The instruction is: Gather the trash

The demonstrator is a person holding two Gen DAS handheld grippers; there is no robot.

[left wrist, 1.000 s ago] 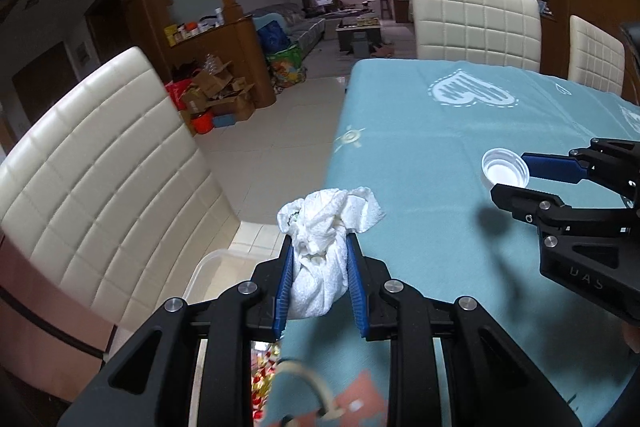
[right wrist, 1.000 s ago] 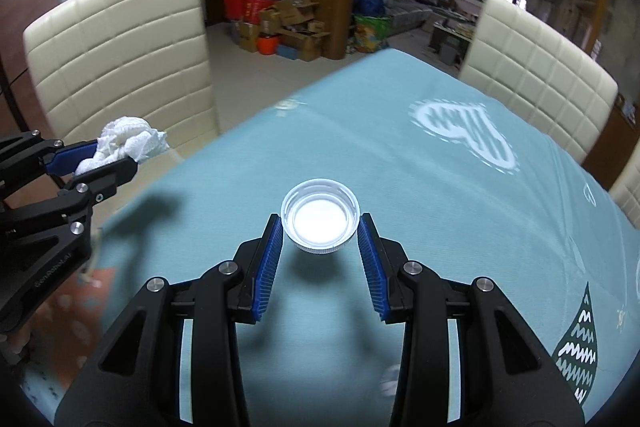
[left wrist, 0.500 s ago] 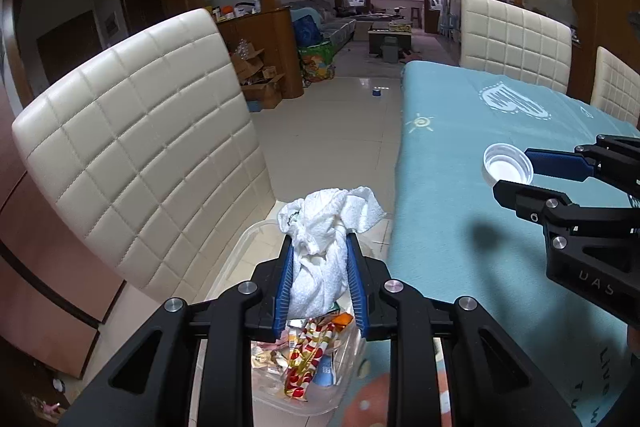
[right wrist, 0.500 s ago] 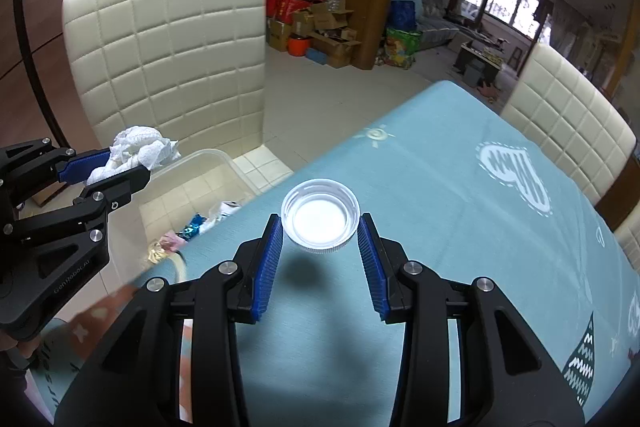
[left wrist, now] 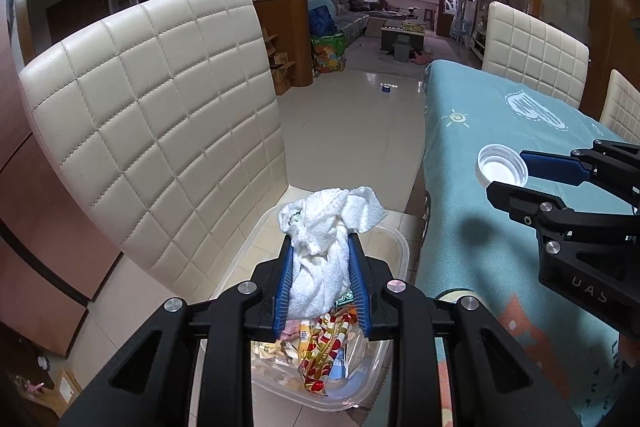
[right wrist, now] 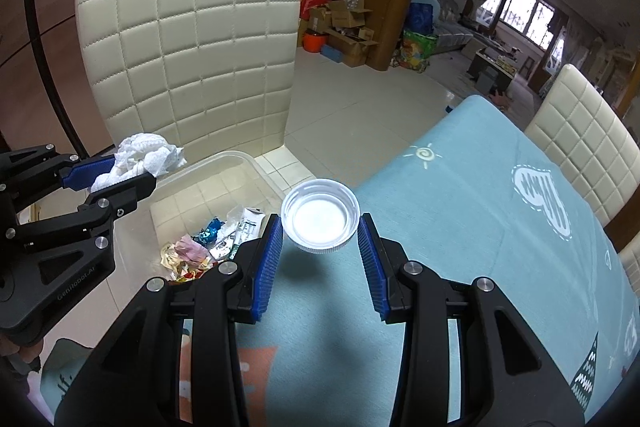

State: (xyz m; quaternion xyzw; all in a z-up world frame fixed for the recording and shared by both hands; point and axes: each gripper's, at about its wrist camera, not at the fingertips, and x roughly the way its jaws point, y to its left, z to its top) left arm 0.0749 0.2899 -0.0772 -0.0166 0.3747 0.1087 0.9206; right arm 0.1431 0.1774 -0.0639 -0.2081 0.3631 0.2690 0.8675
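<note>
My left gripper (left wrist: 322,267) is shut on a crumpled white tissue (left wrist: 324,247) and holds it above a clear plastic bin (left wrist: 404,251) with several wrappers (left wrist: 320,351) inside, on the floor beside the table. My right gripper (right wrist: 320,247) is shut on a white plastic lid (right wrist: 320,221), held above the table's left edge, next to the bin (right wrist: 224,163). The tissue (right wrist: 144,157) and left gripper (right wrist: 120,175) show at left in the right wrist view. The lid (left wrist: 502,169) and right gripper (left wrist: 516,173) show at right in the left wrist view.
A cream quilted chair (left wrist: 160,131) stands just behind the bin, also in the right wrist view (right wrist: 192,43). The table has a light blue cloth (right wrist: 480,227). More cream chairs (left wrist: 532,51) stand at its far side. Tiled floor (left wrist: 352,123) lies beyond.
Both grippers have moved left off the table toward the bin, each keeping its load. The tissue now hangs over the bin; the lid is at the table's edge.
</note>
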